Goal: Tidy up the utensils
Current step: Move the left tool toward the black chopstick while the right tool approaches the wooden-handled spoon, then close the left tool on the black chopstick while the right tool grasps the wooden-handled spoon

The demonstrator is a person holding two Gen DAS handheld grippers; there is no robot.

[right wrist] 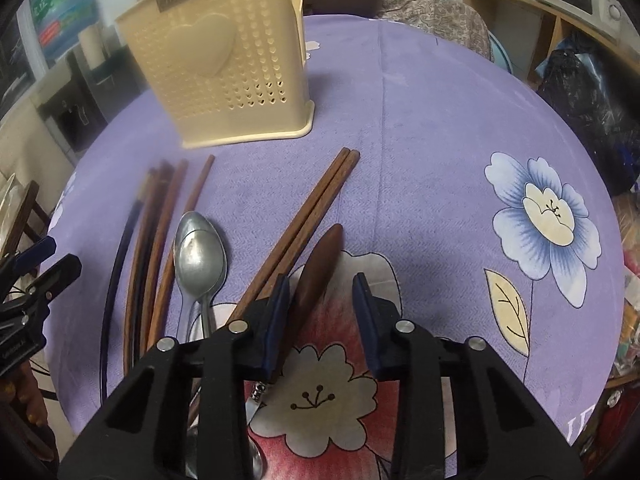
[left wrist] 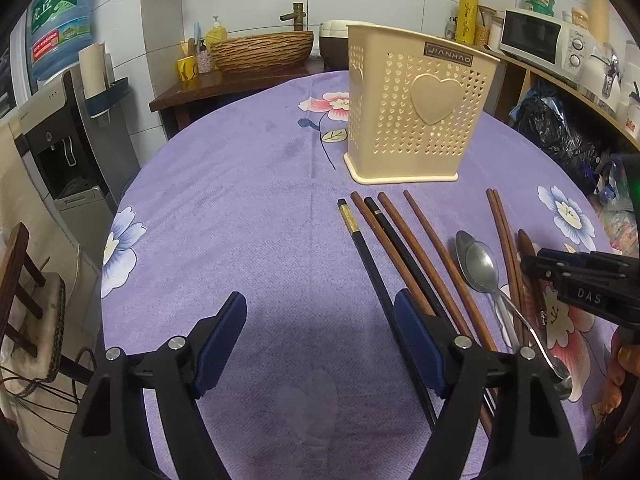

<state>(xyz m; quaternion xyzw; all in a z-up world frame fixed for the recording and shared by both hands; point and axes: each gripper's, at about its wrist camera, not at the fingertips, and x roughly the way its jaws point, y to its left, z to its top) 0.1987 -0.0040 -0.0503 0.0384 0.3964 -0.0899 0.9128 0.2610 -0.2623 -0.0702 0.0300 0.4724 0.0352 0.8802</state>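
Nothing seems sorted yet: chopsticks (left wrist: 404, 252) and spoons (right wrist: 199, 258) are lying near the holder (left wrist: 416, 108), both grippers' (left wrist: 320, 344) (right wrist: 322, 320) fingers gaping empty.

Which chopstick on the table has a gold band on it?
The black chopstick at the far left of the row, lying in front of the beige utensil holder. It has a gold band near its top end; the brown wooden chopsticks beside it are plain.

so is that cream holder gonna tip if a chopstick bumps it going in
Possibly. The cream holder stands tall on a small base, and its perforated plastic walls suggest it is light. No utensils show above its rim, so probably nothing weighs it down. The soft tablecloth may stop it sliding, making tipping likelier.
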